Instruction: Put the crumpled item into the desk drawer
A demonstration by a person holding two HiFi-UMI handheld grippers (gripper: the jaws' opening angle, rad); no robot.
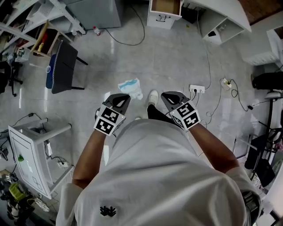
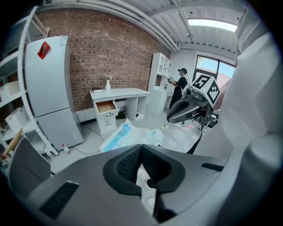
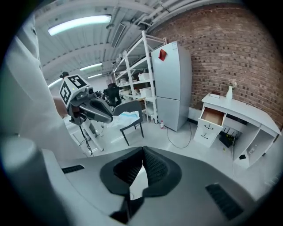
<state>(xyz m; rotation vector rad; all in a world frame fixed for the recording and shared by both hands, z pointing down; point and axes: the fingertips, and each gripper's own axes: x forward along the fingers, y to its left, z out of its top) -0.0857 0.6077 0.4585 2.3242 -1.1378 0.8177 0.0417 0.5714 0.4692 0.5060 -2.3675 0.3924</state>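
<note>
The crumpled item [image 1: 131, 88], a white and blue plastic wad, lies on the floor just ahead of my feet; it also shows beyond the left jaws [image 2: 128, 134]. The white desk's top drawer [image 1: 166, 6] stands open at the far side of the room [image 2: 106, 107] [image 3: 213, 116]. My left gripper [image 1: 120, 100] is held at waist height above and just short of the item, jaws together and empty [image 2: 141, 148]. My right gripper [image 1: 170, 98] is level with it to the right, also shut on nothing [image 3: 142, 152].
A dark chair [image 1: 62, 66] stands to the left and a grey fridge [image 2: 48, 88] is beside the desk. A power strip [image 1: 196, 89] and cables trail over the floor on the right. A white cabinet [image 1: 26, 154] is close at my left. A person [image 2: 180, 86] stands far off.
</note>
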